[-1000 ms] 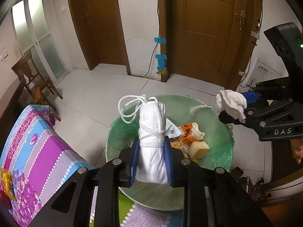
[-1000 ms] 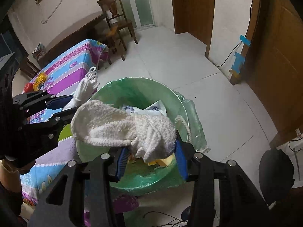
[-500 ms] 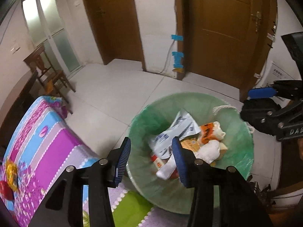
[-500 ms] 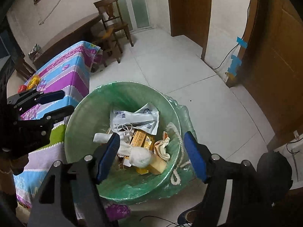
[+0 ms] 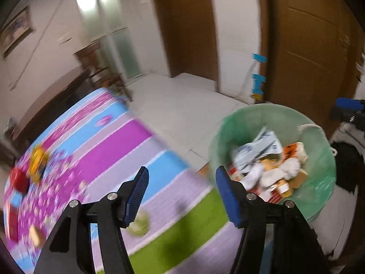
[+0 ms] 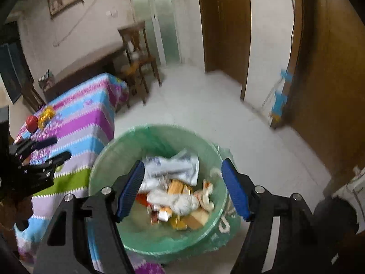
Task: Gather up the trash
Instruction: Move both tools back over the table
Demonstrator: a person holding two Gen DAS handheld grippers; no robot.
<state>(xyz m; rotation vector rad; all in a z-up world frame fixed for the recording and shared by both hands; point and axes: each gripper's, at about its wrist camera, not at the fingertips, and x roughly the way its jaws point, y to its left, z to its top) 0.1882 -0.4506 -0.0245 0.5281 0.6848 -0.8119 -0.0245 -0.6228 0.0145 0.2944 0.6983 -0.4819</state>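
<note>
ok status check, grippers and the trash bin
Left hand-held gripper opening, empty, over the striped tablecloth. Right hand-held gripper open, empty, above the green-lined bin. Trash inside. Nothing blocking.

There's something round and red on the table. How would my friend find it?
Start at the table with the bright pink, blue and purple striped cloth, beside the green-lined trash bin. Look to its far end. The round red thing sits right beside a shiny yellow thing; it is the only red ball-shaped thing there.
</note>
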